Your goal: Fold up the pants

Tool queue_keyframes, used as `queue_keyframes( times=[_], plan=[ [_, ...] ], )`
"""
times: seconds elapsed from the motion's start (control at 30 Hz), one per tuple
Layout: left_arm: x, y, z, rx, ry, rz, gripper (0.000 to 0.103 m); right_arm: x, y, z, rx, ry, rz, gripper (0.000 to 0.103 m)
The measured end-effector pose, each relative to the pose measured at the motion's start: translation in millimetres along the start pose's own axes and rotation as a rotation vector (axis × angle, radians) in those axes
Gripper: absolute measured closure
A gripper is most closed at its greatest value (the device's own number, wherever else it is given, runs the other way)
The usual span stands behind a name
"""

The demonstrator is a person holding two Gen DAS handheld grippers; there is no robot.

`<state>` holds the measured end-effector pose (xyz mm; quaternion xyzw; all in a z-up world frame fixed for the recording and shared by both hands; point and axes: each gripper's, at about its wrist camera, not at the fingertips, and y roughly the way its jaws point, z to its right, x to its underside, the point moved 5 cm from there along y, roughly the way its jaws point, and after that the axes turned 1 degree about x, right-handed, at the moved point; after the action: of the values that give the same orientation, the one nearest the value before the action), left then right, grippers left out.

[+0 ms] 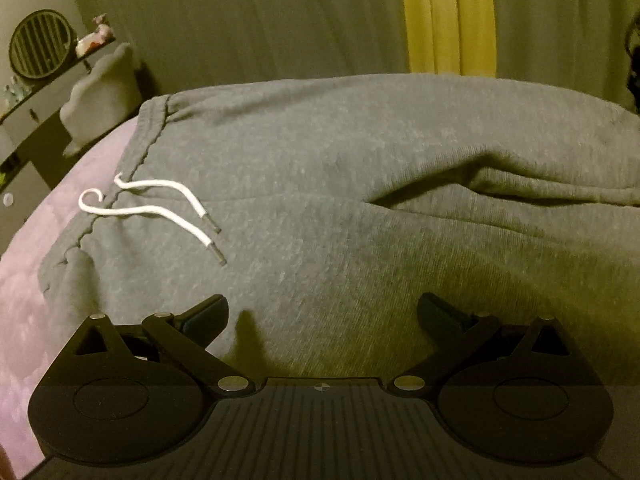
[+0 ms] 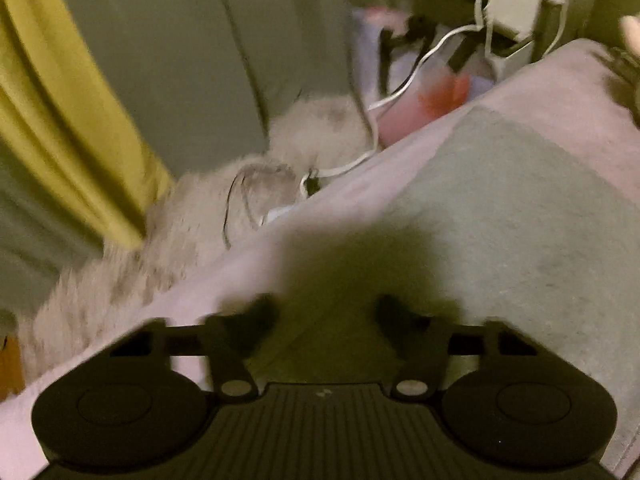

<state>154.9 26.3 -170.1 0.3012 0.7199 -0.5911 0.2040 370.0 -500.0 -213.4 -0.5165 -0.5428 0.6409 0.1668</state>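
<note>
Two claws, both spread and gripping nothing! Grey pants lie flat on the bed, drawstring showing, apparently no fold made. Left claw hovers above the fabric; right claw, blurred, hangs by the bed's edge.

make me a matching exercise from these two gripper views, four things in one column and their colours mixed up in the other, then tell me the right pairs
Things:
1. pants
2. drawstring
3. bed cover
4. curtain stripe

Colours:
A. yellow
B. pale purple
C. grey
D. white

Pairs: 1-C, 2-D, 3-B, 4-A.

The pants lie spread on the bed cover, the drawstring ends resting on the fabric near the waistband. The left gripper is open just over the pants, holding nothing.
</note>
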Motion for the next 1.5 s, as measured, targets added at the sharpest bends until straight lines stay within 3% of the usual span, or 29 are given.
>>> queue_keyframes(
  times=[0.07, 0.13, 0.23, 0.27, 0.37, 0.43, 0.53, 0.6, 0.63, 0.73, 0.83, 0.93, 1.03, 1.13, 1.2, 1.3, 1.43, 1.5],
  plan=[
    [2, -1, -1, -0.012, 0.0, 0.0, 0.0, -1, -9, 16, -0.087, 0.068, -0.007, 0.094],
    [3, -5, 0, -0.063, 0.011, 0.021, 0.0, -3, -25, 40, -0.191, 0.157, -0.011, 0.095],
    [1, -14, -6, -0.123, -0.002, 0.074, 0.0, 9, -76, 89, -0.415, 0.265, 0.041, 0.096],
    [0, -16, -9, -0.124, -0.017, 0.081, 0.0, 22, -98, 109, -0.473, 0.274, 0.065, 0.096],
    [-2, -17, -15, -0.11, -0.052, 0.062, 0.0, 86, -163, 171, -0.536, 0.238, 0.145, 0.096],
    [-1, -16, -18, -0.092, -0.067, 0.045, 0.0, 135, -183, 200, -0.491, 0.182, 0.161, 0.096],
    [-1, -23, -17, -0.096, -0.073, 0.039, 0.0, 207, -167, 233, -0.403, 0.147, 0.041, 0.096],
    [-2, -25, -21, -0.081, -0.085, 0.028, 0.0, 235, -146, 247, -0.373, 0.189, -0.048, 0.096],
    [-2, -26, -23, -0.073, -0.096, 0.015, 0.0, 240, -141, 252, -0.393, 0.213, -0.043, 0.096],
    [-12, -31, -36, -0.051, -0.133, -0.006, 0.0, 246, -140, 260, -0.434, 0.293, -0.005, 0.093],
    [-39, -27, -56, -0.075, -0.164, -0.011, 0.0, 245, -140, 259, -0.429, 0.26, 0.013, 0.089],
    [-86, -14, -75, -0.075, -0.186, 0.016, 0.0, 246, -139, 257, -0.417, 0.214, 0.051, 0.084],
    [-142, 25, -90, 0.018, -0.208, -0.037, 0.0, 248, -141, 254, -0.417, 0.206, 0.057, 0.082],
    [-186, 72, -101, 0.021, -0.222, -0.116, 0.0, 237, -143, 253, -0.434, 0.22, 0.048, 0.069],
    [-208, 103, -105, 0.006, -0.218, -0.159, 0.0, 232, -151, 258, -0.429, 0.232, 0.052, 0.052],
    [-219, 146, -108, -0.038, -0.219, -0.237, 0.0, 220, -156, 257, -0.384, 0.223, 0.082, 0.033],
    [-206, 179, -102, -0.016, -0.234, -0.34, 0.0, 211, -156, 259, -0.293, 0.159, 0.09, 0.031],
    [-199, 181, -99, -0.024, -0.217, -0.337, 0.001, 208, -155, 260, -0.271, 0.136, 0.093, 0.031]
  ],
)
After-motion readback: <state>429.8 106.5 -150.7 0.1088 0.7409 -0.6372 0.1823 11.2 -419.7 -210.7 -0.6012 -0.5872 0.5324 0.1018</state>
